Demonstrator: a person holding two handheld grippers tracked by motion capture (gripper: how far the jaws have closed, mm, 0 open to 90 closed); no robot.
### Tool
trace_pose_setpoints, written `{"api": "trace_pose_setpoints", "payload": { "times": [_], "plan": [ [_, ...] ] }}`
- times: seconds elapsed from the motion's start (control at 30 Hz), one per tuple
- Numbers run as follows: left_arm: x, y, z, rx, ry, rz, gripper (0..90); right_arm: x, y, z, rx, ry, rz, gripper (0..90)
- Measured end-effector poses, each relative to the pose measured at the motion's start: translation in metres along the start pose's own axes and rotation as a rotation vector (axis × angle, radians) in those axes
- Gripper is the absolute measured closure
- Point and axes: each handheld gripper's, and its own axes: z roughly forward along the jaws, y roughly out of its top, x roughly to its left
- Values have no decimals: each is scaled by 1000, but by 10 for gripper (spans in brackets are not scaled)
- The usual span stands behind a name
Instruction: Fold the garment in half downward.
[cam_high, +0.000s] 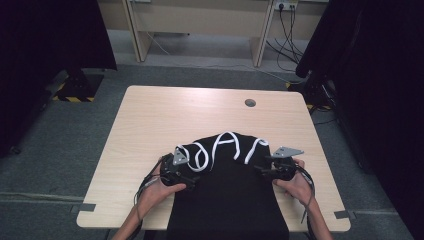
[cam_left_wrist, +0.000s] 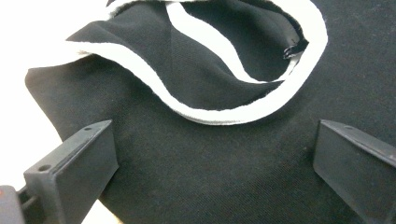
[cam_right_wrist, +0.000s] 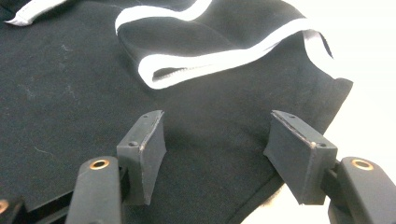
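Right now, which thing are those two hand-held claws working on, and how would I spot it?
Look at the light wooden table: across its near edge lies a black garment, hanging over the edge toward the person. The left gripper and right gripper sit at its two sides, jaws apart. Wavy white trim along its far end marks it out.

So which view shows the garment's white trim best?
The high view: the white trim shows as a whole, looping across the top edge of the black garment. The left gripper view shows one curved loop close up; the right gripper view shows a short folded stretch.
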Motion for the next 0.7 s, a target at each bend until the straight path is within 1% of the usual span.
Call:
{"api": "trace_pose_setpoints", "payload": {
  "times": [0.13,0.2,0.33,0.4,0.47,0.53,0.6,0.7],
  "plan": [
    [0,0,0,0,0,0,0,0,0,0,0,6,3,363],
    [0,0,0,0,-1,0,0,0,0,0,1,10,10,344],
    [0,0,-1,-3,-10,3,0,2,1,1,5,11,3,300],
    [1,0,-2,-17,-24,-6,7,4,1,1,12,25,13,277],
    [3,1,-3,-39,-55,-35,16,4,3,0,16,47,35,251],
    [4,3,-6,-55,-48,-33,21,3,4,0,6,53,41,240],
    [5,7,-11,-63,-46,-24,21,1,6,-2,-6,44,42,232],
    [10,11,-15,-80,-43,-46,19,-2,10,-5,-32,31,60,227]
  ]
}}
